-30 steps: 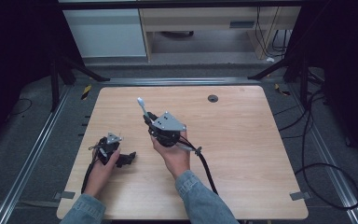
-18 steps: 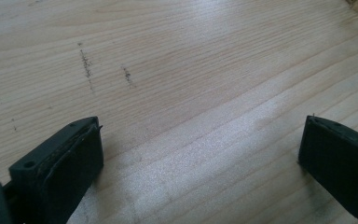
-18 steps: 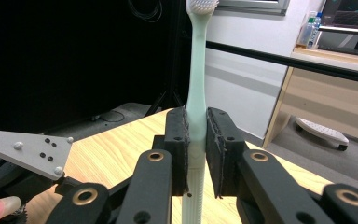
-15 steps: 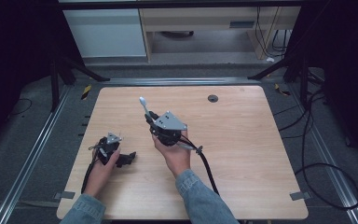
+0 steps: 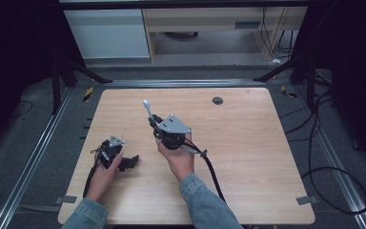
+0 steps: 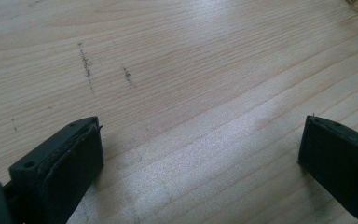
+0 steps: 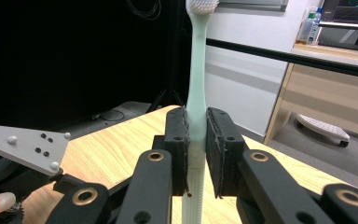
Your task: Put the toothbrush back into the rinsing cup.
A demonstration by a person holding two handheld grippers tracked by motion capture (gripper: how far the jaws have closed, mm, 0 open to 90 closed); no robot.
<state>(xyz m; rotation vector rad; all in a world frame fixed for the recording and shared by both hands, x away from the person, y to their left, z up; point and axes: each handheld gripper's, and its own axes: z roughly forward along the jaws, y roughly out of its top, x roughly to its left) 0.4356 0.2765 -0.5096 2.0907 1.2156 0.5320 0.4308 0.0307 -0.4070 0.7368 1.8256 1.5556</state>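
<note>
The wooden tabletop point(image 5: 248, 157) spans the middle of the high view, with a small dark round inset point(image 5: 218, 100) toward its upper right. Just left of centre, the right gripper point(image 5: 156, 125) is held above the wood, its jaws clamped on the handle of a pale green toothbrush point(image 7: 195, 100) whose bristled head points toward the top of the frame. At lower left, the left gripper point(image 6: 200, 154) rests low over the tabletop, jaws wide apart with bare wood between them.
</note>
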